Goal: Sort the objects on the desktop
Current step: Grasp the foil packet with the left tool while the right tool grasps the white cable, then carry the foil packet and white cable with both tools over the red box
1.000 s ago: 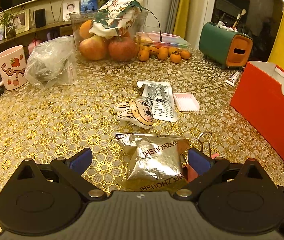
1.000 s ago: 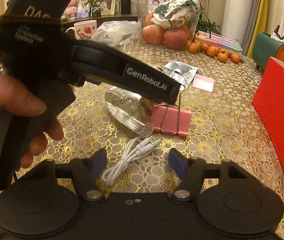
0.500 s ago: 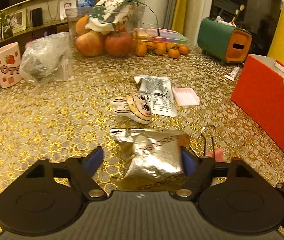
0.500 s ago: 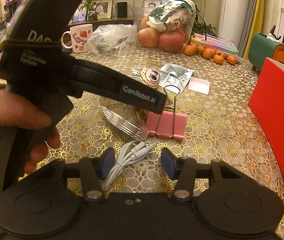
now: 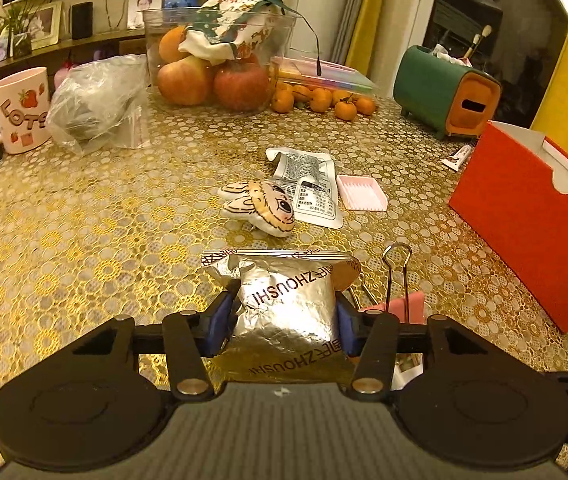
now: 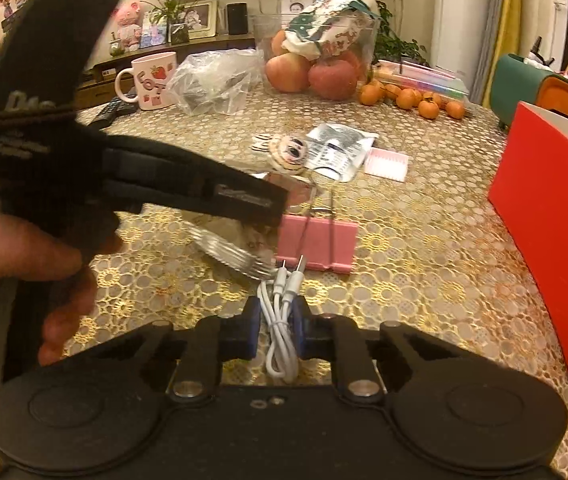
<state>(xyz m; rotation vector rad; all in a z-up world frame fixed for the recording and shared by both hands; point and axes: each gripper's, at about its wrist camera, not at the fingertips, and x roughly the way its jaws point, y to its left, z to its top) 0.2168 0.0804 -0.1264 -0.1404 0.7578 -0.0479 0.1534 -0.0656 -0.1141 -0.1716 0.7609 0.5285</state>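
Pinching the foil packet (image 5: 287, 312), the left tongs (image 5: 284, 322) hide its sides; right tongs (image 6: 276, 330) squeeze the white cable (image 6: 280, 320).

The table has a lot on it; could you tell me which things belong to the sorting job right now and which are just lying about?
In hand:
- left gripper closed on the silver foil packet
- right gripper closed on the white cable
- pink binder clip, plush toy, red box: likely part of it

Lying about:
- strawberry mug
- fruit container
- tangerines
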